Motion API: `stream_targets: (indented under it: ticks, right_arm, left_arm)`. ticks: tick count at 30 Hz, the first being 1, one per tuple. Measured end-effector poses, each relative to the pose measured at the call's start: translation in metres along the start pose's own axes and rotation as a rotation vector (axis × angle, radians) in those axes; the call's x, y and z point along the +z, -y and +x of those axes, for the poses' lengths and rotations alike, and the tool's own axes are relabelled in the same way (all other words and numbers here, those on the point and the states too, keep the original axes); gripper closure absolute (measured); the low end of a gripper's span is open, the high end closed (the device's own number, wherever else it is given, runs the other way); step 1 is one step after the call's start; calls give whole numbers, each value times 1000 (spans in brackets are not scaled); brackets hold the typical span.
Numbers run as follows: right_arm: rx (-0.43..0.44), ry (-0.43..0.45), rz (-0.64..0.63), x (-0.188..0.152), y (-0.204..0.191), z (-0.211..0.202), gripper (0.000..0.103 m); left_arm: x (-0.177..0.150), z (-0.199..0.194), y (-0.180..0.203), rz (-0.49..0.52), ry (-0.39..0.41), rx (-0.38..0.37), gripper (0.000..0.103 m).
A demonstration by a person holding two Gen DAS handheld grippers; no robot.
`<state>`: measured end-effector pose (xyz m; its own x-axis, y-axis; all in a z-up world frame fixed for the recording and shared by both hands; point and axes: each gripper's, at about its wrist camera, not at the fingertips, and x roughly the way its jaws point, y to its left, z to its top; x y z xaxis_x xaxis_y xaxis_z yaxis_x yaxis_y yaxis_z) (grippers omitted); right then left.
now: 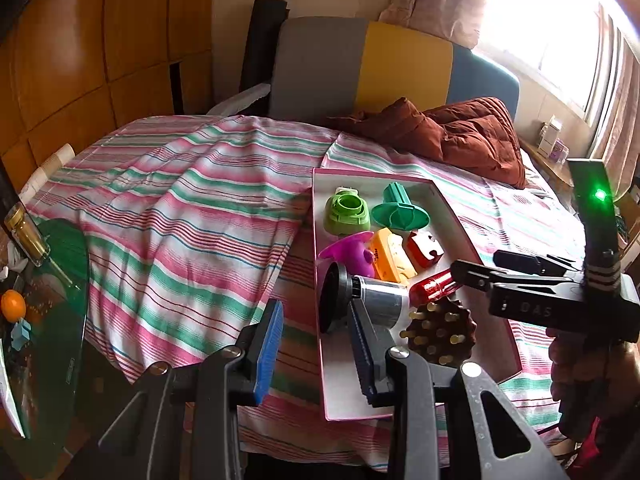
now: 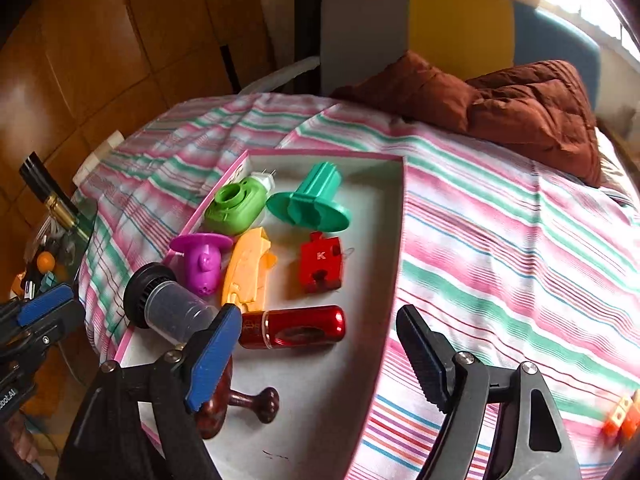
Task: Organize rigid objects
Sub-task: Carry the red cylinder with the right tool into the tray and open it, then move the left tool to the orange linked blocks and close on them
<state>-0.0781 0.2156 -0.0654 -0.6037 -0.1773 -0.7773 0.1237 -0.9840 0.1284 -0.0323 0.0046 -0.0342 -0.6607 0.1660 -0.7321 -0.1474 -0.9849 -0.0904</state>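
- The right tool hangs released over the near end of the tray, nothing between its pads; the red cylinder lies just beyond its left pad.
- The left tool is at the tray's left edge; its pads stand apart and I cannot tell whether they grip anything. The clear jar with a black lid lies just ahead of it, against its right pad.
- The tray sits on the striped bed. It holds eight things: one jar, one red cylinder, one brown studded piece, one purple toy, one orange block, one red "K" block, one light green toy, one teal flanged part.
- Orange cubes lie on the bed right of the tray, number unclear.
- A brown quilt lies at the bed's far end.
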Motion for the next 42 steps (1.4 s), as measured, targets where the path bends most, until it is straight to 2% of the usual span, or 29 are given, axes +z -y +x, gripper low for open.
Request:
stream_targets:
  ticks: [13,21,28,42]
  right_arm:
    - [-55,83,11,-13,11,-39,21]
    - [-102,108,56,-27,40,-67,20]
    - [-175,125,154,-43,93,-95,19]
    - [-449,164,426,-94,229,-156,18]
  left_arm:
    - [1,-7,13,42,12,-5,70]
    - [0,-12,27,80,17,-21,70]
    - [1,-13,47,127,18,-45,70]
    - [6,-11,100,237,13,-107,70]
